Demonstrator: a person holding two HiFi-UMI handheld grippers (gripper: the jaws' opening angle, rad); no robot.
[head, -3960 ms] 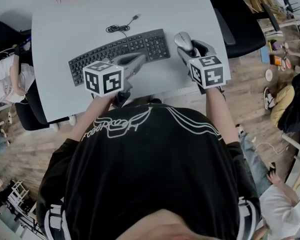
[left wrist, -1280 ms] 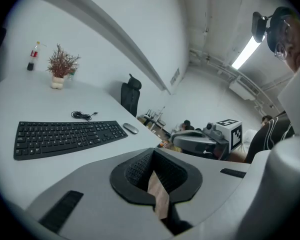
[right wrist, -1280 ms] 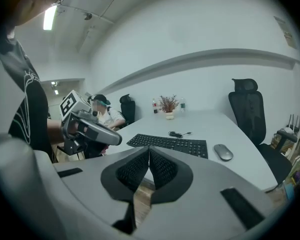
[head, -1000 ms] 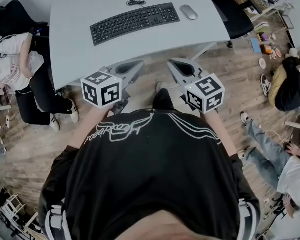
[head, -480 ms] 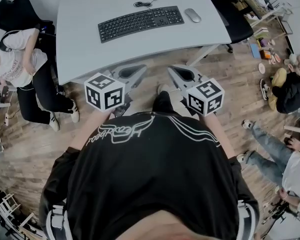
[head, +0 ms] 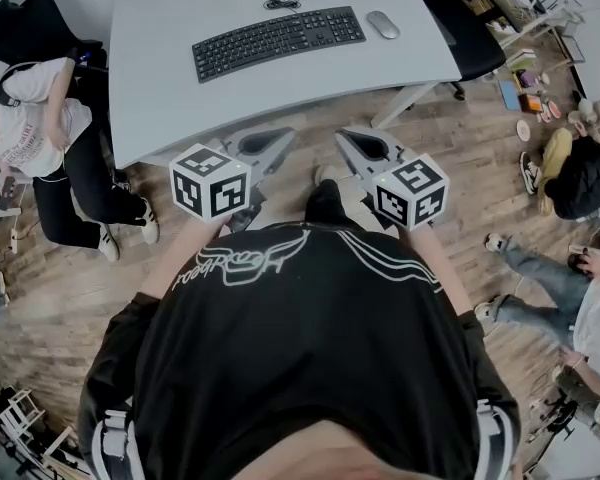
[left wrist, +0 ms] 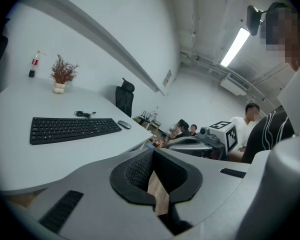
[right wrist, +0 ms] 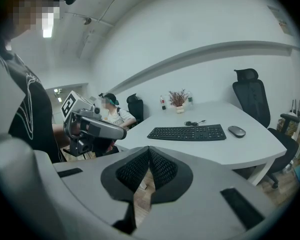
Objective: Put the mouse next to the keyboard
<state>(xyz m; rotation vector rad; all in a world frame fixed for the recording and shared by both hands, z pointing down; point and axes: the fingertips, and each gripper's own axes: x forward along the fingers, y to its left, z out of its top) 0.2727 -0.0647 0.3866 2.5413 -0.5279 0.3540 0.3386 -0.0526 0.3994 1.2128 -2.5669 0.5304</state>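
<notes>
Resting just right of keyboard (head: 278, 42), mouse (head: 383, 24), near table (head: 280, 98) edge

Black white-printed shirt (head: 310, 368); grey left tool (head: 278, 136), right tool (head: 348, 136).

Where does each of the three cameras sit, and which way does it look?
Head view: on the person's head, looking steeply down; shows shirt, left tongs, right tongs.
Left gripper view: on the left tongs, looking along shut jaws over the table; right tongs at right.
Right gripper view: on the right tongs, likewise; left tongs at left.
Shared: all show keyboard and mouse.
</notes>
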